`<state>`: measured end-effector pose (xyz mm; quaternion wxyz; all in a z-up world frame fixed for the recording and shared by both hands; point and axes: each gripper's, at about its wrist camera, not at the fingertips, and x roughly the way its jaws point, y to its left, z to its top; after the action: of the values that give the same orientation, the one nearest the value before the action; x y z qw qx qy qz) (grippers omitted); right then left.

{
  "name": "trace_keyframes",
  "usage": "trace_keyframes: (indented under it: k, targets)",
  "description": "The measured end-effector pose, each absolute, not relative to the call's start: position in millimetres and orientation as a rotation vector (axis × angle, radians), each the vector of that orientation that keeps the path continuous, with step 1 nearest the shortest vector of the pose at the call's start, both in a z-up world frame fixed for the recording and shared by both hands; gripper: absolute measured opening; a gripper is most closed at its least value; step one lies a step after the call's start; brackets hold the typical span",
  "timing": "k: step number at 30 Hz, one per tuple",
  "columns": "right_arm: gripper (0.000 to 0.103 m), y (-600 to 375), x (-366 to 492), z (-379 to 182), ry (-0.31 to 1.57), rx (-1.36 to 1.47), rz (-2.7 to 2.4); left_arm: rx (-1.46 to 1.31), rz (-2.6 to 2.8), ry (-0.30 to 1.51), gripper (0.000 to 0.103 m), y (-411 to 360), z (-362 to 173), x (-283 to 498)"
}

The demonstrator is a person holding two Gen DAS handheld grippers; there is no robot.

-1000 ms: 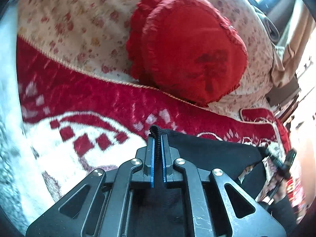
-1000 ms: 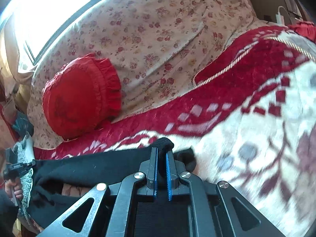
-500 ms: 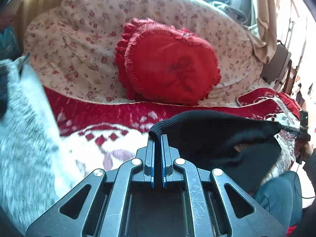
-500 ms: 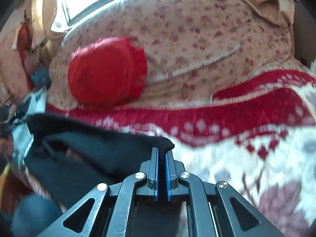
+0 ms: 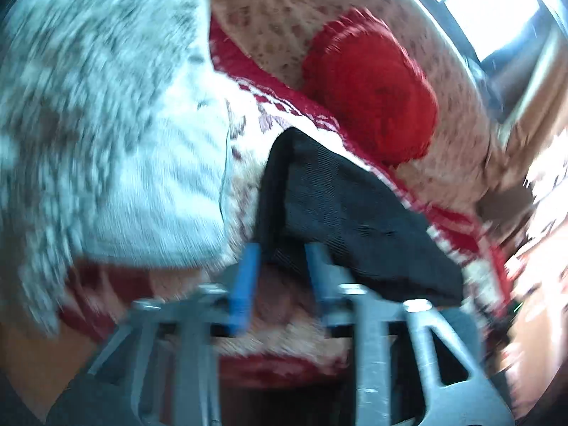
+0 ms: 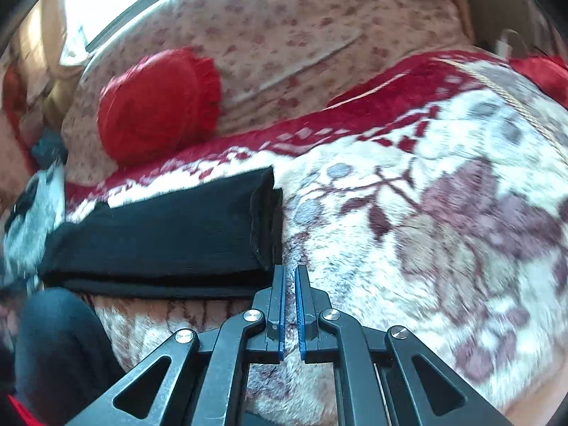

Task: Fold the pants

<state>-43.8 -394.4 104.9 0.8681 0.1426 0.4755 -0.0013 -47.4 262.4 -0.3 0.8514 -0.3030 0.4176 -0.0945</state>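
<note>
Red-and-cream blanket spread over a sofa, floral cover behind, bright window at the top edge. Left view heavily blurred: grey-white fuzzy fabric filling the left side, then black pants lying on the blanket, red cushion beyond them. Left gripper spread wide, blue pads apart, near corner of the pants between them but not pinched. Right view sharper: red cushion upper left against the floral cover, pants folded into a flat stacked rectangle on the blanket, layered edge facing right. Right gripper just beside that edge, blue pads nearly together with a thin gap, holding nothing, blanket visible through the gap.
</note>
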Motion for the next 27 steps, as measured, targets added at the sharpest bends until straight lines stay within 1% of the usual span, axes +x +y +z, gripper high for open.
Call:
trace_keyframes:
  k: [4, 7, 9, 12, 15, 17, 22, 24, 27]
  targets:
    - [0.009, -391, -51, 119, 0.928, 0.442, 0.004, -0.767, -0.264, 0.878, 0.049, 252, 3, -45]
    - [0.014, -380, -49, 127, 0.892, 0.535, 0.040, -0.864, -0.295, 0.919, 0.049, 245, -6, -29]
    - [0.016, -370, -44, 128, 0.880, 0.573, 0.062, -0.888, -0.292, 0.937, 0.049, 245, -10, -22]
    - [0.016, -362, -41, 125, 0.886, 0.587, 0.071, -0.916, -0.297, 0.915, 0.049, 242, -6, -13]
    - [0.016, -366, -43, 122, 0.879, 0.635, 0.060, -1.028, -0.293, 0.886, 0.049, 248, -10, -9]
    - [0.016, -375, -49, 119, 0.863, 0.694, 0.044, -1.057, -0.293, 0.877, 0.049, 251, -11, -11]
    - [0.017, -400, -59, 100, 0.863, 0.900, -0.019, -1.023, -0.246, 0.847, 0.049, 249, -9, -20]
    - [0.017, -414, -63, 85, 0.875, 1.036, -0.062, -0.970, -0.183, 0.849, 0.049, 246, -7, -19]
    - [0.017, -433, -74, 69, 0.803, 1.279, -0.060, -0.862, -0.113, 0.856, 0.049, 238, -2, -19]
